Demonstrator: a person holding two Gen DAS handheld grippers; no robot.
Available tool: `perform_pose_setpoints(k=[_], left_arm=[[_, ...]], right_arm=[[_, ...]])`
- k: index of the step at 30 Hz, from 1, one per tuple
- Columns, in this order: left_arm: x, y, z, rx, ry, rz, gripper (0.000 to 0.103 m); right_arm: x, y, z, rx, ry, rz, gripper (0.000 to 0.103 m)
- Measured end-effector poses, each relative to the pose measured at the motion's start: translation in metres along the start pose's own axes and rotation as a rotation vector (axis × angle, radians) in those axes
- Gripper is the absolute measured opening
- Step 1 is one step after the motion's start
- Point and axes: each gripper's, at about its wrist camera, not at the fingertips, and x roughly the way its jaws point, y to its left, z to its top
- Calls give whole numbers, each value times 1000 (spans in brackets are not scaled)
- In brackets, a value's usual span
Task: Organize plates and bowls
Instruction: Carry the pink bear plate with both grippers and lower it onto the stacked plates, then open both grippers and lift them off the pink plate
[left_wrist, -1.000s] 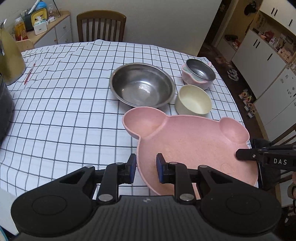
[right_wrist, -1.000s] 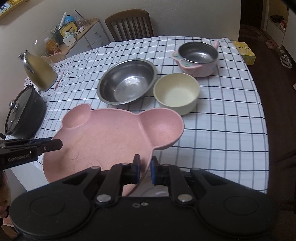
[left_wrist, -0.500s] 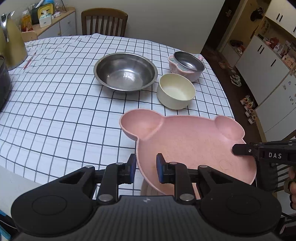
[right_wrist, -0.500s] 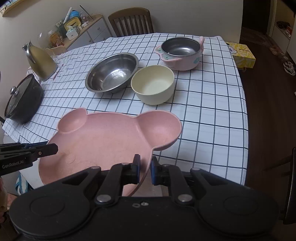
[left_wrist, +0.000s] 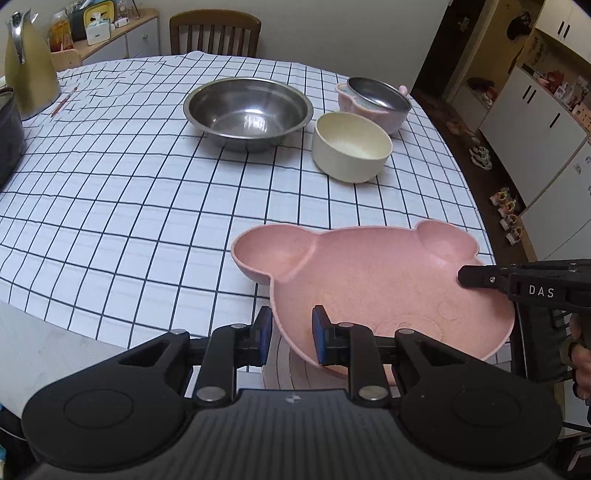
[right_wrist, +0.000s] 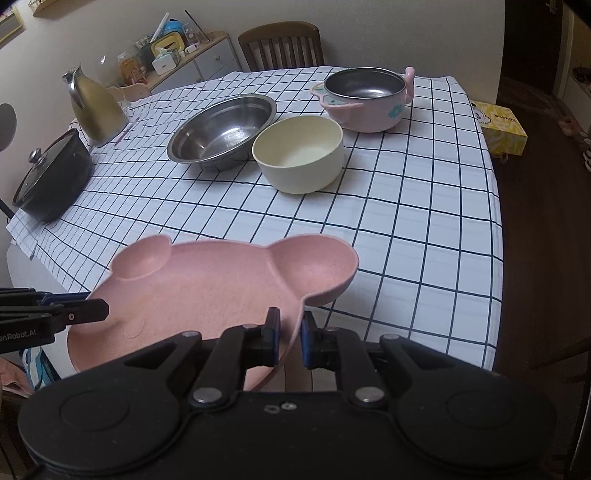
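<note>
A pink bear-shaped plate (left_wrist: 373, 291) (right_wrist: 207, 291) is held off the table's near edge by both grippers. My left gripper (left_wrist: 290, 334) is shut on its left rim; it also shows in the right wrist view (right_wrist: 92, 310). My right gripper (right_wrist: 290, 343) is shut on its right rim, and shows in the left wrist view (left_wrist: 469, 277). On the table stand a large steel bowl (left_wrist: 247, 109) (right_wrist: 221, 131), a cream bowl (left_wrist: 351, 146) (right_wrist: 299, 153) and a pink steel-lined bowl with handles (left_wrist: 373, 101) (right_wrist: 364, 98).
The round table has a checked cloth (left_wrist: 129, 192) (right_wrist: 406, 221). A black lidded pot (right_wrist: 51, 177) and a gold kettle (right_wrist: 96, 107) (left_wrist: 27, 62) stand at its left. A wooden chair (left_wrist: 216, 33) is behind. A yellow tissue box (right_wrist: 498, 127) lies on the floor at right.
Both grippers have pulled back toward the near edge with the pink plate, so the bowls now lie farther away. The grips are unchanged.
</note>
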Motion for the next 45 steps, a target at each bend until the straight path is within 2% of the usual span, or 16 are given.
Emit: perform_pose_setpoints(k=[11,19,24,29,36,39,40,43,45], left_arm=[[17,-1,-26,11,39,34,22],[22,-4,-33,32,43,58,22],[25,-4,-35,32,52,61,22],[26,-7,-36,52,54,65,22],[27,-4,-35,50,65,46,22],[24,-2,-35,34,59,38,23],[22,-2,-35,33,52,36,24],[16,-6,-36,48,28,47,37],[9,-8,-36,56,1,42,54]], right_arm=[[13,2,-19,-47,20,-8,12],[23,9,-28,-109,47,-29,14],[23,16,-31,-165,34,-53,14],[28,23,-34,-226,45,-108,18],[23,24,-31,-226,42,-106,23],[17,26,-30,-231,29,-105,28],[14,26,-29,-229,23,-101,31],[6,28,-27,-227,5,-80,37],[-1,30,-25,-231,-14,-75,42]])
